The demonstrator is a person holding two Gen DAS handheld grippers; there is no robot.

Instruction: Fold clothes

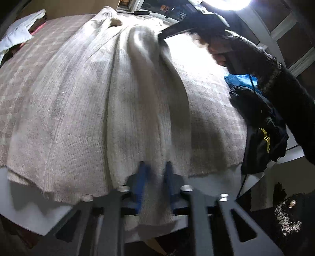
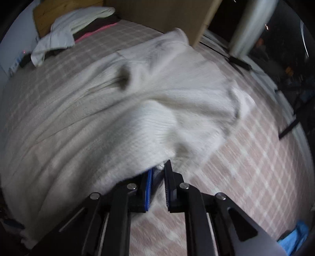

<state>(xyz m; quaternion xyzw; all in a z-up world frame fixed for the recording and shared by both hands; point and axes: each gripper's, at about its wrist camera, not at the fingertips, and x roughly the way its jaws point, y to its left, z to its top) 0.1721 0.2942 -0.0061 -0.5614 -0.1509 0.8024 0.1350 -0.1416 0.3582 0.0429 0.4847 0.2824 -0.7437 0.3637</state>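
A cream knitted sweater [image 1: 82, 110] lies spread on a checked bed cover [image 1: 214, 110]. My left gripper [image 1: 155, 169] is shut on the sweater's near hem, and cloth hangs down between its blue pads. My right gripper [image 1: 162, 36] shows far off in the left wrist view, pinching a raised fold of the same sweater. In the right wrist view the right gripper [image 2: 158, 173] is shut on the sweater's [image 2: 137, 102] edge, which bunches up just ahead of its fingers. The picture is blurred by motion.
White clothes [image 2: 59, 37] and a pink item lie piled at the bed's far left corner. A dark jacket [image 1: 261, 126] and a blue item [image 1: 240, 78] sit at the bed's right side. A wooden headboard [image 2: 169, 13] stands behind. A bright lamp [image 1: 226, 4] glares above.
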